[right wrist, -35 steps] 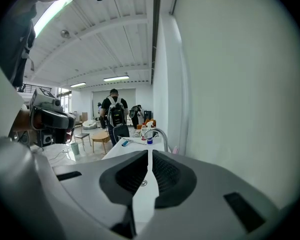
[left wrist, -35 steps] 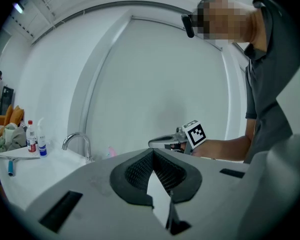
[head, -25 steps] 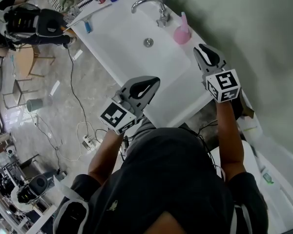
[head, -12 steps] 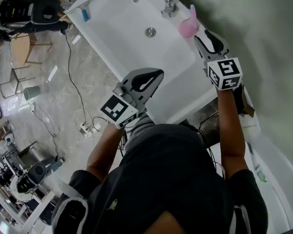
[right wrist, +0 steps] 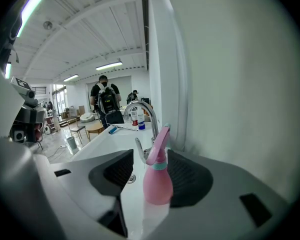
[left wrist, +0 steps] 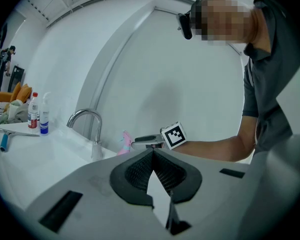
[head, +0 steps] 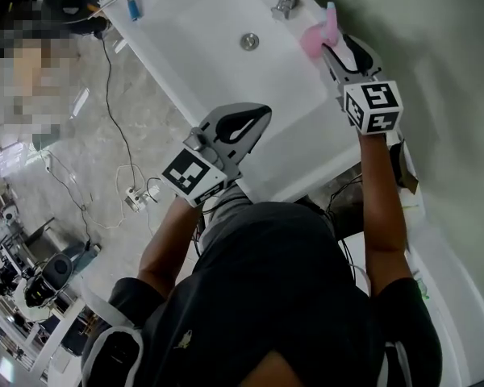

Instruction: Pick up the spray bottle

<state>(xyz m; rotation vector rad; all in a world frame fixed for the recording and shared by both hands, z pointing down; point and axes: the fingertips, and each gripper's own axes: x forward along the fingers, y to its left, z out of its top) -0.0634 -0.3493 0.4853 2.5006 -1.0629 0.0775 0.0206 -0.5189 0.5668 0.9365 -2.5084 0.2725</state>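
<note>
Count: one pink spray bottle (right wrist: 157, 179), one tap (right wrist: 142, 116), one drain (head: 249, 41), one white sink (head: 218, 79). At the far end of the counter stand two small bottles (left wrist: 38, 115), with one blue-handled tool (left wrist: 4, 141) lying flat in front of them. Two grippers in play.

Right gripper (head: 339, 51): jaws have just been opening and stand wide. The spray bottle is upright between them. There is a clear gap on the basin-side pad. The wall-side pad is overlapped by the bottle's body, so contact there cannot be told. No squeeze on the bottle shows.

Left gripper (head: 256, 122): pads meet at the tips and nothing is between them. It hangs over the sink's near rim, well apart from the bottle.

Edges and room: the spray bottle stands on the sink's back ledge, just beside the tap base. The wall (head: 436, 31) is close on its outer side, so room is tight there. Toward the basin the white surface is bare and open.

Hidden or unclear: in the head view the right gripper's jaws cover much of the bottle, leaving the nozzle and one shoulder showing. The tap spout is cut by the top edge. Print on the two far bottles is too small to read.
</note>
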